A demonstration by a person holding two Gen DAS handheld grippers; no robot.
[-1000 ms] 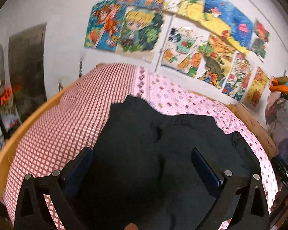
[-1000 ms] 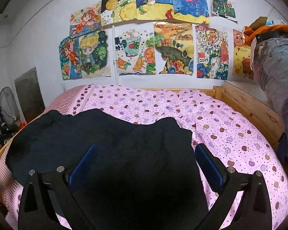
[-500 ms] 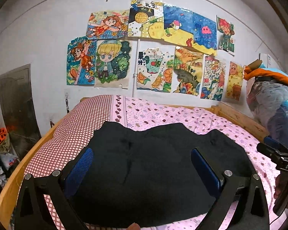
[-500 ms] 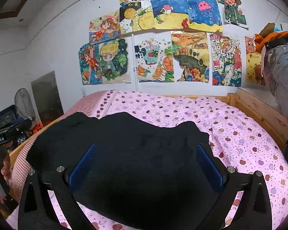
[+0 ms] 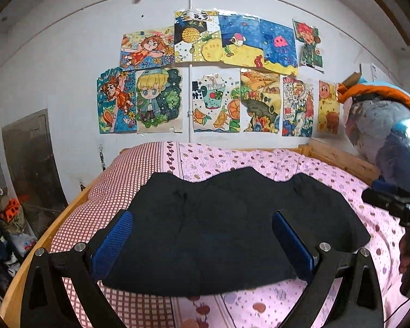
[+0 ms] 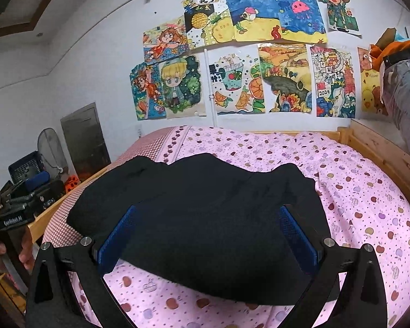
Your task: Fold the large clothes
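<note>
- Garment (image 5: 232,227), black and folded into a broad flat bundle, lies on the bed (image 5: 259,158) in the left wrist view, across the seam where the red-checked sheet (image 5: 128,169) meets the pink spotted sheet (image 5: 374,191).
- Left tongs (image 5: 205,243) are spread wide, blue pads (image 5: 114,235) far apart, grasping nothing. They hover in front of the garment's near edge; whether they touch the cloth cannot be told.
- At the right edge of this view the other tool's black body (image 5: 396,207) shows, with a hand (image 5: 404,248) under it; its fingertips are out of frame here.
- Bright drawings (image 5: 218,82) cover the white wall behind the bed, and a wooden bed frame (image 5: 341,161) runs along the far right side.

- In the right wrist view the garment (image 6: 205,218) lies mostly on the pink sheet (image 6: 369,191), its left end reaching onto the checked sheet (image 6: 150,142).
- Right tongs (image 6: 207,240) are also released, pads (image 6: 117,235) wide apart and empty, one to each side of the garment's near part as seen from here. Contact cannot be judged.
- At the left edge the other tool's black body (image 6: 13,213) is visible, gripped by a hand (image 6: 24,251), just beyond the bed's wooden side rail (image 6: 49,218).
- A fan (image 6: 50,147) and dark crates (image 6: 27,169) stand beside the bed at left.
</note>
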